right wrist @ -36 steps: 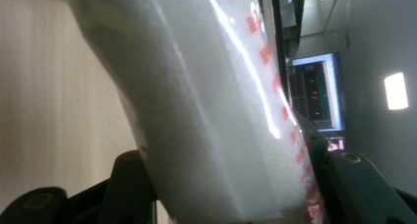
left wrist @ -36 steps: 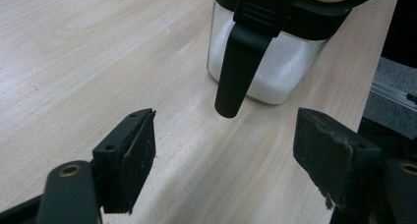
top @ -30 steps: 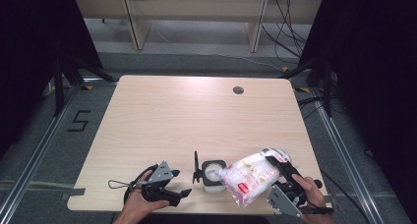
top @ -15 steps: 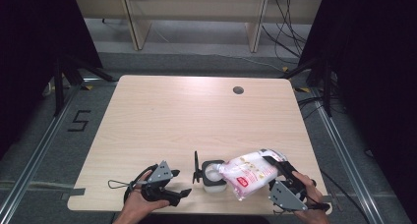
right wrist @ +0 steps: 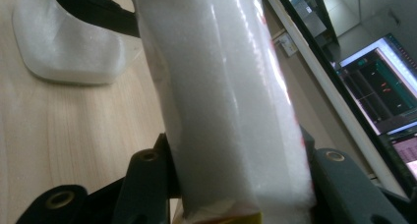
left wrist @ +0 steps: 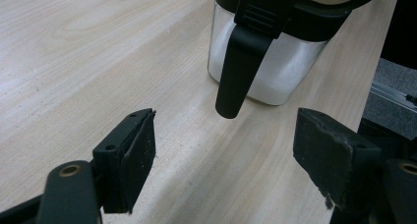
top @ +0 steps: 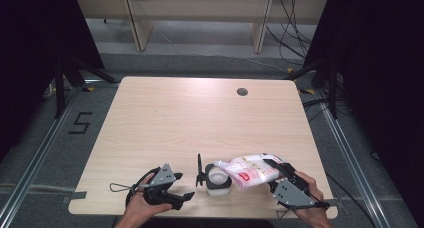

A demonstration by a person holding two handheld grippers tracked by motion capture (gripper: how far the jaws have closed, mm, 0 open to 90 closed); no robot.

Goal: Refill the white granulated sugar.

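Note:
A clear jar [top: 218, 182] with white powder inside stands near the table's front edge, its black hinged lid [top: 199, 170] swung up on the left side. My right gripper [top: 270, 174] is shut on a plastic bag of white powder [top: 251, 170]; its jaws have just been closing on the bag. The bag lies tilted with its spout end at the jar's mouth. In the right gripper view the bag [right wrist: 226, 101] stands between the jaws with the jar [right wrist: 69, 47] beyond. My left gripper [top: 183, 185] rests open left of the jar. The left gripper view has the jar [left wrist: 268, 74] and lid clasp [left wrist: 241, 67] close ahead.
The wooden table [top: 200, 118] has a round cable hole [top: 242, 92] at the back right. A cable loop [top: 118, 188] trails left of the left hand. Both hands sit at the front edge. Shelving and cables lie on the floor beyond the table.
The bag has tipped lower and flatter, its spout end moving left over the jar. The right hand has shifted slightly. The left gripper has stayed put.

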